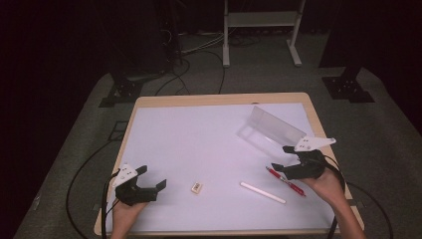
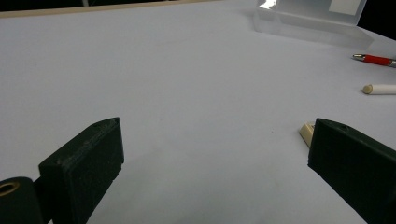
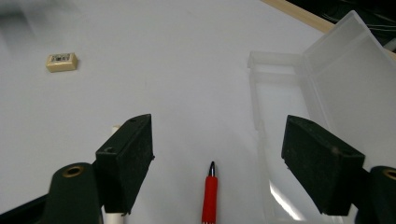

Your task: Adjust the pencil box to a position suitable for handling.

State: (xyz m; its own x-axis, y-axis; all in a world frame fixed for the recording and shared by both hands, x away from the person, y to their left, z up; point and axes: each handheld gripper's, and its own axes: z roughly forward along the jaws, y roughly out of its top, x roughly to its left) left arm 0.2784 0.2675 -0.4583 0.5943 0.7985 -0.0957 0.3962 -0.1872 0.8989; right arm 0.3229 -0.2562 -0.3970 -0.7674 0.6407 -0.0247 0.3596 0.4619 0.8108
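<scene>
A red pen (image 1: 286,181) lies on the white mat at the right, under my right gripper (image 1: 280,158), which is open. In the right gripper view the pen's tip (image 3: 210,196) sits between the spread jaws of the right gripper (image 3: 219,128), apart from both. A white stick (image 1: 263,192) lies beside the pen. A small beige eraser (image 1: 196,187) rests near the front middle. My left gripper (image 1: 152,178) is open at the front left, holding nothing. In the left gripper view (image 2: 217,135) the eraser (image 2: 307,133) peeks out by the right jaw.
An open clear plastic case (image 1: 271,127) stands at the back right of the mat, also close ahead as the case (image 3: 299,93) in the right gripper view. The wooden table edge (image 1: 219,98) frames the mat. Cables and stands are on the floor beyond.
</scene>
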